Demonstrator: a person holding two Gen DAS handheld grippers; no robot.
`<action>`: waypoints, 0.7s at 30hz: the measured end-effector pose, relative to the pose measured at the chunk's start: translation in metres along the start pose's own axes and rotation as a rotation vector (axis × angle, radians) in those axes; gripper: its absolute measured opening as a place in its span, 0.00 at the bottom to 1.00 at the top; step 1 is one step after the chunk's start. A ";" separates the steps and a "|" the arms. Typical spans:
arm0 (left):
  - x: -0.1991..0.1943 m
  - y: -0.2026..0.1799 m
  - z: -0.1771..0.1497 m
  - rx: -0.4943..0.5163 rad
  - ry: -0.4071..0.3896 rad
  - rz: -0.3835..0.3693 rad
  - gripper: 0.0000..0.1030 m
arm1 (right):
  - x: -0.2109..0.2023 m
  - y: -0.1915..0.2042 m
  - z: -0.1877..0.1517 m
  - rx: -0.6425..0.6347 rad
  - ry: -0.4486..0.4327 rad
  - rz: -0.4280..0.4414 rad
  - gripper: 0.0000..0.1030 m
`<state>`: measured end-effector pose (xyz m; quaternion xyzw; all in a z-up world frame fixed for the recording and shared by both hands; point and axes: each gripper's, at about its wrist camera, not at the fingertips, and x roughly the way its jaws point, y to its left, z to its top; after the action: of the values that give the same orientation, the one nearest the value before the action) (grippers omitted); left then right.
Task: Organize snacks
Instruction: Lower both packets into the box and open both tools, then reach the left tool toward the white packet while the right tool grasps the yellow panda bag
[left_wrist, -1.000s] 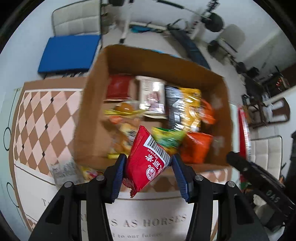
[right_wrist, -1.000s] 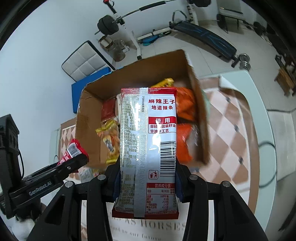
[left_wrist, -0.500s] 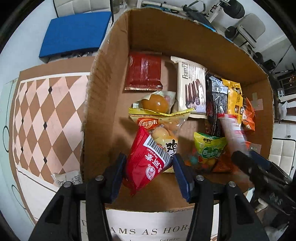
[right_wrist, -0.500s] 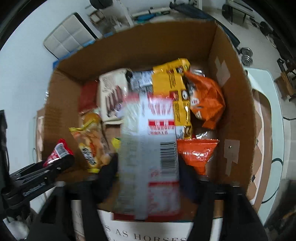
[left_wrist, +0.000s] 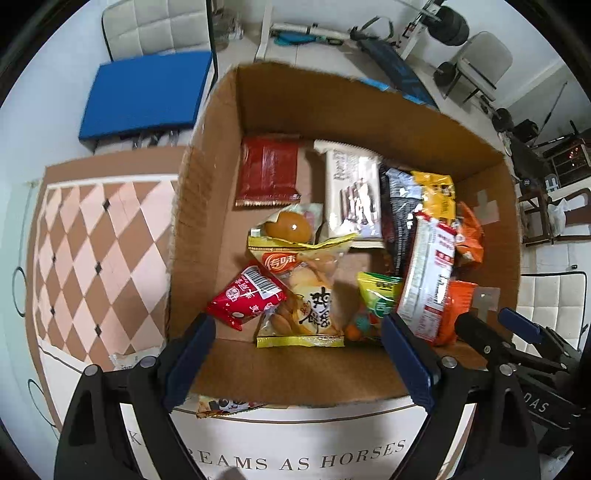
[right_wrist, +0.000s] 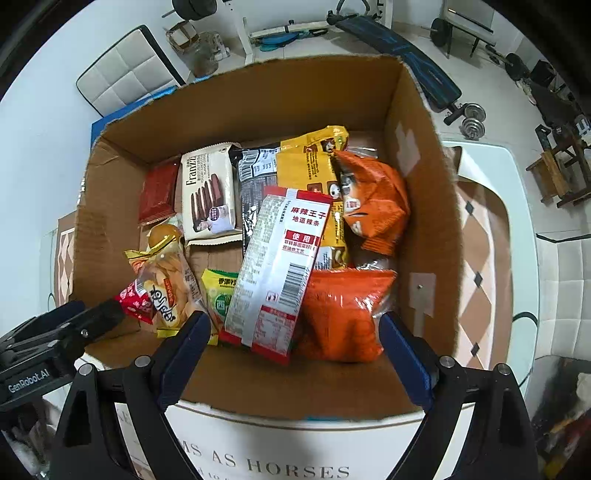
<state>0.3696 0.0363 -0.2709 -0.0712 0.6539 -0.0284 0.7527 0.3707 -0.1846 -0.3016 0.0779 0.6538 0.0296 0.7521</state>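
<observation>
From the left wrist view, the left gripper (left_wrist: 297, 360) hangs wide and empty over the near wall of the cardboard box (left_wrist: 207, 206), its jaws having just opened; the small red packet (left_wrist: 245, 297) lies on the box floor just beyond its left finger, long axis slanting up to the right, touching the yellow chip bag (left_wrist: 303, 284). From the right wrist view, the right gripper (right_wrist: 291, 356) is likewise spread and empty, just opened; the tall red-and-silver packet (right_wrist: 280, 266) leans ahead between its fingers on the orange bag (right_wrist: 343, 314). A panda-printed packet (left_wrist: 229, 404) outside the near wall looks next, nearer the left hand.

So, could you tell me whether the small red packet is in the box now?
In: the small red packet lies inside the box, clear of the open left gripper.
</observation>
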 end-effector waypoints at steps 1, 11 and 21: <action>-0.008 -0.003 -0.005 0.006 -0.025 0.008 0.89 | -0.004 0.000 -0.001 -0.003 -0.006 -0.007 0.92; -0.066 -0.034 -0.047 0.054 -0.204 0.048 0.89 | -0.069 -0.009 -0.044 -0.018 -0.114 -0.035 0.92; -0.110 -0.048 -0.099 0.035 -0.306 0.055 0.89 | -0.128 -0.011 -0.088 -0.054 -0.211 -0.023 0.92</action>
<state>0.2587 -0.0032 -0.1692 -0.0438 0.5328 -0.0078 0.8451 0.2646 -0.2068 -0.1902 0.0528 0.5706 0.0302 0.8190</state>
